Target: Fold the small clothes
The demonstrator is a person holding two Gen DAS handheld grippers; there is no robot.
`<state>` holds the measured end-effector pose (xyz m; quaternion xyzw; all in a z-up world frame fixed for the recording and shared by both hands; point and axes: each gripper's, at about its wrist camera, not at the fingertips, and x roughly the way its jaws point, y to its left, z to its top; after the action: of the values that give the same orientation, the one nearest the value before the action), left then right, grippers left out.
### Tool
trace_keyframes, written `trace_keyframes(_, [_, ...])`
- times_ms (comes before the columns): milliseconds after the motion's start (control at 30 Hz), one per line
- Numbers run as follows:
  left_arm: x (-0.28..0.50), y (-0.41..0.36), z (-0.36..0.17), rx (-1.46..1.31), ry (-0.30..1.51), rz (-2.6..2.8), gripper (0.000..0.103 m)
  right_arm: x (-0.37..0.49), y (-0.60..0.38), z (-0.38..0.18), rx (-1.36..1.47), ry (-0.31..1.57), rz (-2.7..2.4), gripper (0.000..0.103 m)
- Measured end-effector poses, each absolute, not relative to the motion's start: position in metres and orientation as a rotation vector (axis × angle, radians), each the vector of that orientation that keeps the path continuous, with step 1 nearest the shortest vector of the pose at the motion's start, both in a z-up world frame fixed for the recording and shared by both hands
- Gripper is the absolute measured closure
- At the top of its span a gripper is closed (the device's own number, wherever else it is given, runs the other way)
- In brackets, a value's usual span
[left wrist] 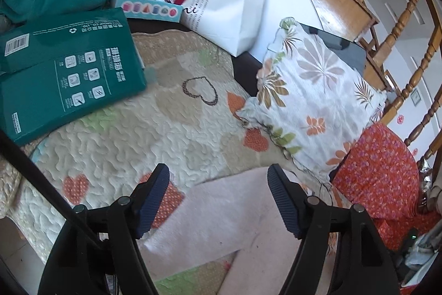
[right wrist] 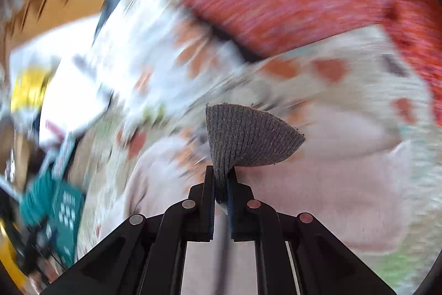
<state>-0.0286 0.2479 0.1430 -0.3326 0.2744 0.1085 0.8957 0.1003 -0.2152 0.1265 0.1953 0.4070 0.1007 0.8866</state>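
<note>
A pale pink garment (left wrist: 221, 214) lies flat on a quilted heart-pattern cover (left wrist: 124, 151). My left gripper (left wrist: 218, 184) is open and empty, its jaws spread wide just above the pink cloth. In the right wrist view, my right gripper (right wrist: 220, 176) is shut on a grey ribbed knit cuff (right wrist: 246, 137), which sticks up out of the jaws. The pink garment (right wrist: 331, 184) spreads beneath it. The right wrist view is heavily blurred by motion.
A green box (left wrist: 60, 68) lies at the left on the cover. A white paper bag (left wrist: 221, 10) stands behind. A floral pillow (left wrist: 312, 96) and a red patterned cushion (left wrist: 378, 173) lie at the right. Wooden stair railings (left wrist: 400, 26) rise beyond.
</note>
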Motion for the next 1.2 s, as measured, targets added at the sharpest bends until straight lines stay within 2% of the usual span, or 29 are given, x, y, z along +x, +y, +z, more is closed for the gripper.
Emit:
trace_keyframes(267, [-0.025, 0.264, 0.135, -0.714, 0.588, 0.245, 0.030, 0.140, -0.067, 0.048, 0.216, 1.017, 0.365, 0.095])
trace_keyframes(400, [-0.024, 0.266, 0.132, -0.722, 0.596, 0.245, 0.030, 0.142, -0.045, 0.020, 0.180, 1.108, 0.448, 0.086])
trace_keyframes(600, [-0.022, 0.265, 0.127, -0.739, 0.617, 0.250, 0.030, 0.126, -0.068, 0.046, 0.277, 1.052, 0.554, 0.080])
trace_keyframes(867, [-0.019, 0.261, 0.125, -0.728, 0.630, 0.255, 0.030, 0.096, -0.078, 0.054, 0.089, 1.033, 0.477, 0.080])
trace_keyframes(1000, [-0.026, 0.280, 0.129, -0.733, 0.608, 0.316, 0.030, 0.078, -0.055, 0.046, 0.051, 1.051, 0.532, 0.080])
trace_keyframes(1100, [-0.044, 0.311, 0.133, -0.746, 0.558, 0.459, 0.030, 0.052, -0.011, 0.045, -0.081, 1.035, 0.621, 0.079])
trace_keyframes(1200, [-0.069, 0.344, 0.136, -0.764, 0.500, 0.602, 0.030, 0.017, 0.042, 0.044, -0.226, 0.984, 0.736, 0.068])
